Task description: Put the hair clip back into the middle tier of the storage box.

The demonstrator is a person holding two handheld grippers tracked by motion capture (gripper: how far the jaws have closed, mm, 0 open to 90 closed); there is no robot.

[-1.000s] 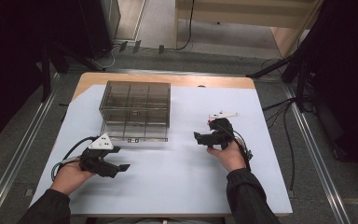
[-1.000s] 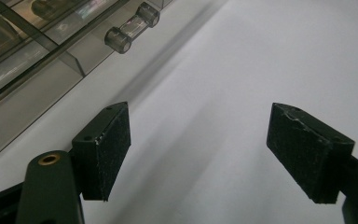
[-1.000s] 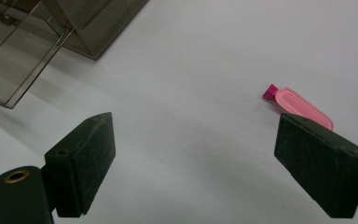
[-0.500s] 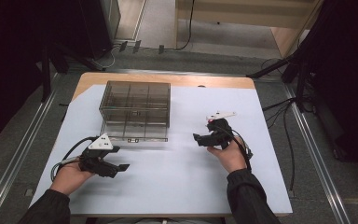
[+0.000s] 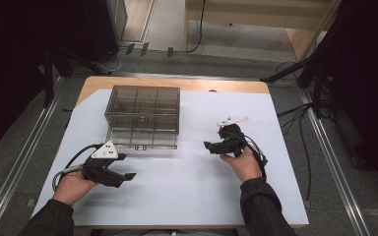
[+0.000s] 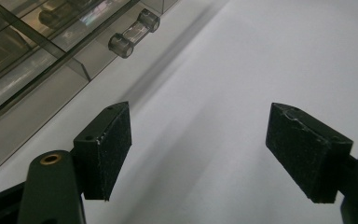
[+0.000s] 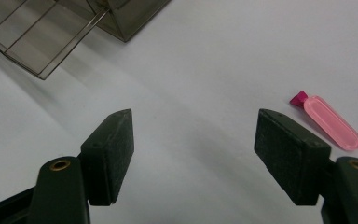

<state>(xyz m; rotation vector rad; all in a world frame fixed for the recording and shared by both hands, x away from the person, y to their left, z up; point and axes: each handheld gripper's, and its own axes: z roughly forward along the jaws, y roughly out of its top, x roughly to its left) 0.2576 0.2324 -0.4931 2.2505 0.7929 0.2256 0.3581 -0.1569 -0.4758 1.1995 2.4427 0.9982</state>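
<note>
Well clear of box [image 5: 142, 117], both claws agape

A smoky clear compartment box [image 5: 143, 115] sits on the white table [image 5: 187, 187], with the left gripper [image 5: 126, 175] and right gripper [image 5: 210, 146] held apart near its front.

Lab-type recording bay: black curtains [image 5: 24, 59] are enclosing the table [image 5: 177, 83], floor rails [image 5: 24, 162] are running alongside it, and cables [image 5: 300, 128] are trailing across grey carpet [image 5: 354, 196].
</note>
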